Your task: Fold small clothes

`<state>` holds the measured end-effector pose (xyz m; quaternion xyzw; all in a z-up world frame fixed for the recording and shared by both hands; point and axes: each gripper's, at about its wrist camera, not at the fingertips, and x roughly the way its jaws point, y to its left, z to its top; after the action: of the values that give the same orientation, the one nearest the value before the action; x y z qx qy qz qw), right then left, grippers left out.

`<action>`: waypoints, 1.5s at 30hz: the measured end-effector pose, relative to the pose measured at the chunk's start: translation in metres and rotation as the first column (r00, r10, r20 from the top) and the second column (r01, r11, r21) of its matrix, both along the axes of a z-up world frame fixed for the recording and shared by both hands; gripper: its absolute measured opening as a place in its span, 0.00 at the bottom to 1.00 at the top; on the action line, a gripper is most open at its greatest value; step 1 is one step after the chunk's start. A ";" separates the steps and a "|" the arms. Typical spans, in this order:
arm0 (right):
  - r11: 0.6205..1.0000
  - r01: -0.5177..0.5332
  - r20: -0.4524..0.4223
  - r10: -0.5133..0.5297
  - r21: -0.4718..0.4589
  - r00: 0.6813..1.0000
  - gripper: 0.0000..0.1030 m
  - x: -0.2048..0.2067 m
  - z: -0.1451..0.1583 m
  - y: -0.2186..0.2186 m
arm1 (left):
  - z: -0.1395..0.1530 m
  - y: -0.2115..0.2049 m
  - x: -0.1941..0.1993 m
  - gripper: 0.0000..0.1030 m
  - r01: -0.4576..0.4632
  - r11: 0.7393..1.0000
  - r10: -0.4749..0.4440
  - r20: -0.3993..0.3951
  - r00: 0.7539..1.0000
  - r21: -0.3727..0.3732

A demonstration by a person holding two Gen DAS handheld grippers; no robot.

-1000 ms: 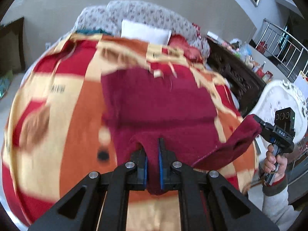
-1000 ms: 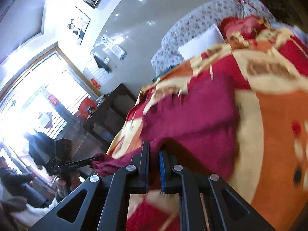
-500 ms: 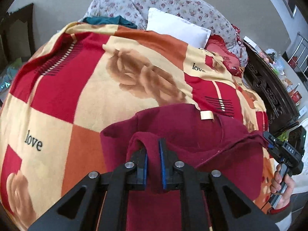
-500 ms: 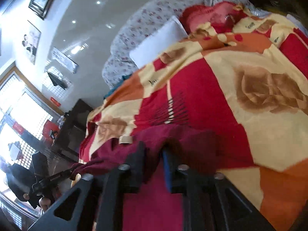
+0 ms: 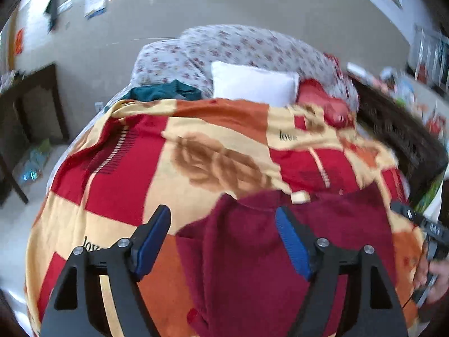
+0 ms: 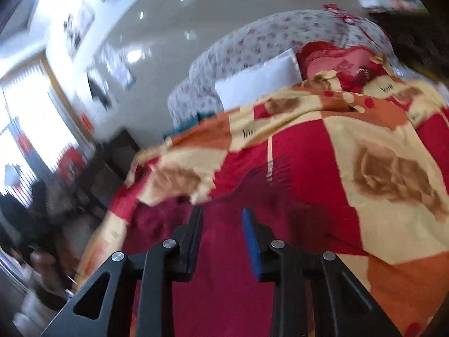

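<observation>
Maroon garment point(image 5: 252, 252); red-orange-cream checked blanket point(image 5: 126, 174) (brown roses); white pillow point(image 5: 252, 85).

Both grippers are built from black angular frames with triangular cut-outs and silver round screw heads. The left gripper point(image 5: 223, 231) and right gripper point(image 6: 221, 231) are fitted with ribbed blue pads point(image 5: 291, 241).

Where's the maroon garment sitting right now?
The maroon garment lies on the patterned blanket at its near edge, low and right of centre in the left wrist view, directly ahead of the open left gripper, well short of the white pillow.
</observation>
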<state>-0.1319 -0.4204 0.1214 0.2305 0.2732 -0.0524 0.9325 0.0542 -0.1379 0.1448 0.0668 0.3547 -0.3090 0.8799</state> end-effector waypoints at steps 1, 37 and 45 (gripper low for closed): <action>1.000 0.002 -0.019 -0.003 -0.026 1.000 0.31 0.009 -0.006 0.002 | -0.006 -0.008 -0.001 0.74 0.002 1.000 -0.003 0.012 1.000 0.030; 0.989 0.078 -0.230 -0.105 -0.123 0.967 0.32 -0.057 -0.053 0.039 | -0.066 0.025 -0.047 0.80 -0.106 0.992 0.112 -0.089 0.990 0.065; 0.990 0.074 -0.270 -0.104 -0.119 0.957 0.32 -0.051 -0.073 0.039 | -0.081 0.038 -0.057 0.80 -0.123 0.989 0.133 -0.128 0.983 0.080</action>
<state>-0.1825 -0.3817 0.0483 0.1824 0.3862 -0.1404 0.8932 -0.0028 -0.0999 0.0641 0.0546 0.4268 -0.2427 0.8694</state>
